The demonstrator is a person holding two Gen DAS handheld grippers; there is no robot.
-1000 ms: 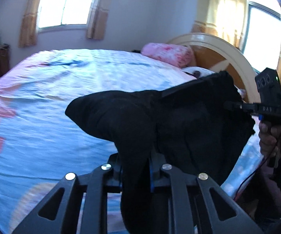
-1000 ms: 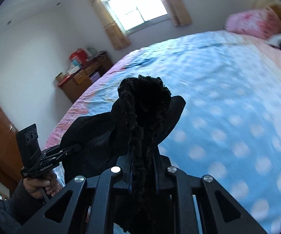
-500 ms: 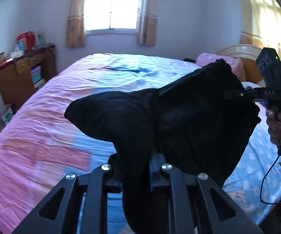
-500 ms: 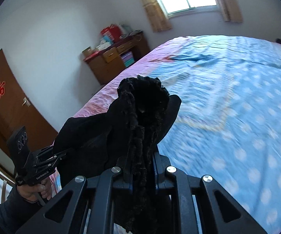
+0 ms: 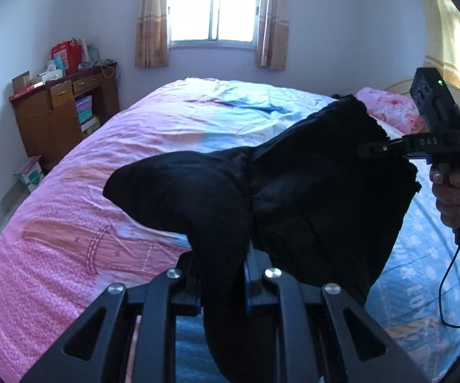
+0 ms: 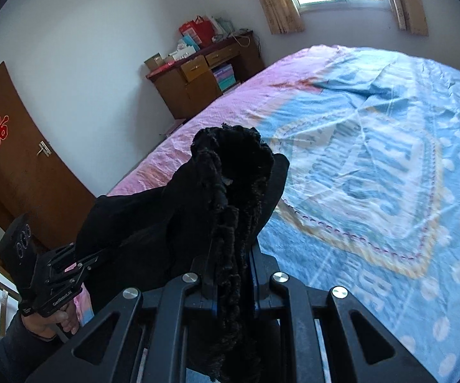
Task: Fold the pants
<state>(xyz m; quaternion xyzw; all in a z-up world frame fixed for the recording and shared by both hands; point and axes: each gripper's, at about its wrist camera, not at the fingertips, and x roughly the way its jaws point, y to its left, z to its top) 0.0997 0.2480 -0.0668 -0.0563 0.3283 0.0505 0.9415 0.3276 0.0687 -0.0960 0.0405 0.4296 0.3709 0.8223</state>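
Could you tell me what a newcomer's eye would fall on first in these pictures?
The black pants dominate, held up above the bed between the left gripper and the right gripper, both with jaws clamped on the fabric. Beyond them, the bright window draws the eye.

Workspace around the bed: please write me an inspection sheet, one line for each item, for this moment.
Surface: bed with a pink and blue cover, lightly wrinkled; nothing lies on its visible part.
Job's things: black pants held in the air above the bed, bunched, not folded flat.
Clutter: boxes and bags on the wooden cabinet; a cardboard box on the floor.
Grippers: left gripper shut on the pants; right gripper shut on a fuzzy edge of the pants.
Cables: a thin cable hangs below the right hand.
Surroundings: window with curtains, brown door, pink pillow.
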